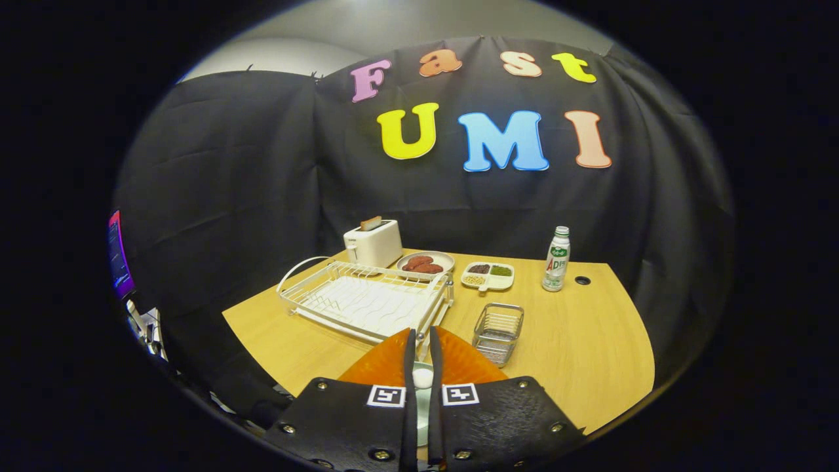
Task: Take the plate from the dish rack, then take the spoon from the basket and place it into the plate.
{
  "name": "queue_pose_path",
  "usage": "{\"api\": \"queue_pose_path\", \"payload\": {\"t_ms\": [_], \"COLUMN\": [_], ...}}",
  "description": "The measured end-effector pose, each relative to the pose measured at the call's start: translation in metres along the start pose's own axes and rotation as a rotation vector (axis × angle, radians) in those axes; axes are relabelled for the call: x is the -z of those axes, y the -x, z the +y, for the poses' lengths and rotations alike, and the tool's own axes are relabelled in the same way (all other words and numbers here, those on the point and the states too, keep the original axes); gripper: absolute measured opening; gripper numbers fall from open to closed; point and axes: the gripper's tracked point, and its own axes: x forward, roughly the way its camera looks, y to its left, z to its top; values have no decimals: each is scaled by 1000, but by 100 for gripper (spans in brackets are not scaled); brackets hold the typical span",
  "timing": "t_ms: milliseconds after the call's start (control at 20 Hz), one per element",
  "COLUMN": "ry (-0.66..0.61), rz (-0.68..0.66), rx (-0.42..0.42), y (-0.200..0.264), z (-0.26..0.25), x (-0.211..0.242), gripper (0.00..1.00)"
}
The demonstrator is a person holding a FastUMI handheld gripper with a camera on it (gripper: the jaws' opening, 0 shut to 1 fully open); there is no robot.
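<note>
Your black two-finger gripper [423, 341] pinches a white spoon [423, 378] between its 2 nearly closed fingers; its long axis runs along them, its end hidden. The round orange plate [459, 360] lies flat beneath, near the white wire dish rack [367, 301] and small wire basket [498, 331].

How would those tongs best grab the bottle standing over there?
Grip the bottle around its round body, level from the near side: it stands upright with open table before it. The tongs now pinch the spoon over the orange plate.
</note>
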Motion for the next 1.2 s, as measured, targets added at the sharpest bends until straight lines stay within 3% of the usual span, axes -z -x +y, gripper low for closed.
{"api": "queue_pose_path", "payload": {"t_ms": [250,900,1200], "ry": [32,84,102], "rz": [39,147,128], "rx": [-60,-123,-108], "y": [-23,-72,-75], "z": [25,55,49], "x": [10,36,28], "gripper": [6,6,17]}}
